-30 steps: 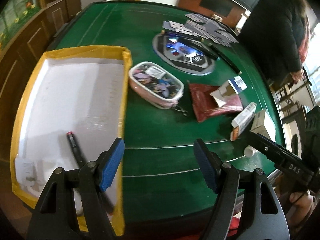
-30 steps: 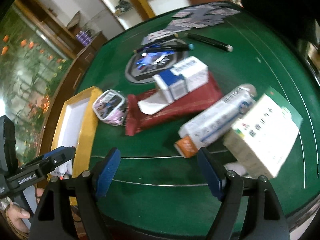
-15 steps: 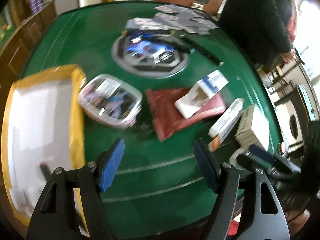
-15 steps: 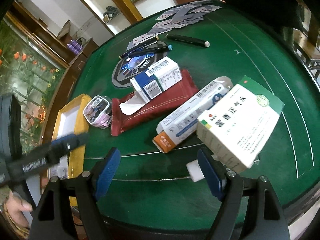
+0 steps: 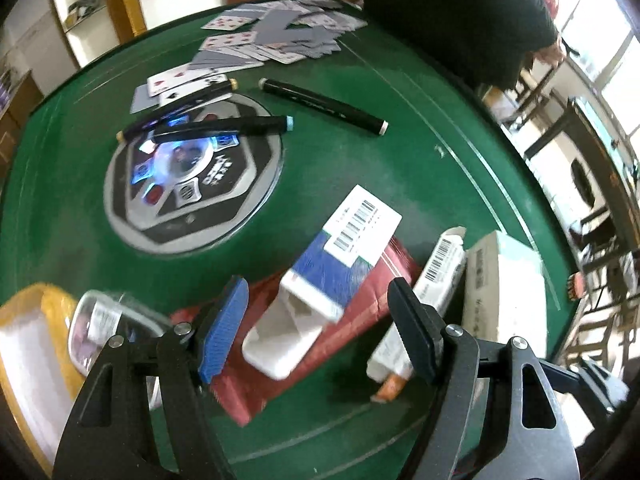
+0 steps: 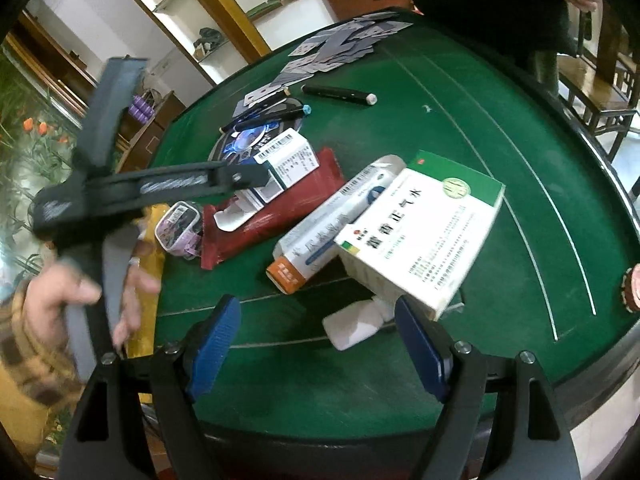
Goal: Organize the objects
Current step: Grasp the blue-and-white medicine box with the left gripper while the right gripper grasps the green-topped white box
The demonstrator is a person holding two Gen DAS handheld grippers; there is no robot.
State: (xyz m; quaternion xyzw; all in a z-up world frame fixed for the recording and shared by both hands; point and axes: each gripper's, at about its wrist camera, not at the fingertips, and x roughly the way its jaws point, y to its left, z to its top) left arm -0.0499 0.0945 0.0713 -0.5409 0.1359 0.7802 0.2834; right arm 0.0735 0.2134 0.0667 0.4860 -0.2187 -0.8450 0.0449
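Observation:
My left gripper (image 5: 316,332) is open and empty, its fingers on either side of a blue and white box (image 5: 332,276) with an open flap that lies on a dark red pouch (image 5: 304,344). In the right wrist view the left gripper reaches over that box (image 6: 288,160) and pouch (image 6: 272,216). My right gripper (image 6: 316,344) is open and empty, above the green table near a small white packet (image 6: 352,324). A green and white medicine box (image 6: 420,232) and a long white and orange box (image 6: 320,236) lie just beyond it.
A yellow-edged tray (image 5: 24,344) sits at the left with a clear pink case (image 5: 100,328) beside it. Black markers (image 5: 324,106) lie by a round grey disc (image 5: 192,176). Playing cards (image 5: 272,36) are spread at the far side. A person in black (image 5: 460,12) stands at the far right.
My left gripper has swung from the tray to the right and forward, over the blue and white box. My right gripper has drawn back a little from the medicine box.

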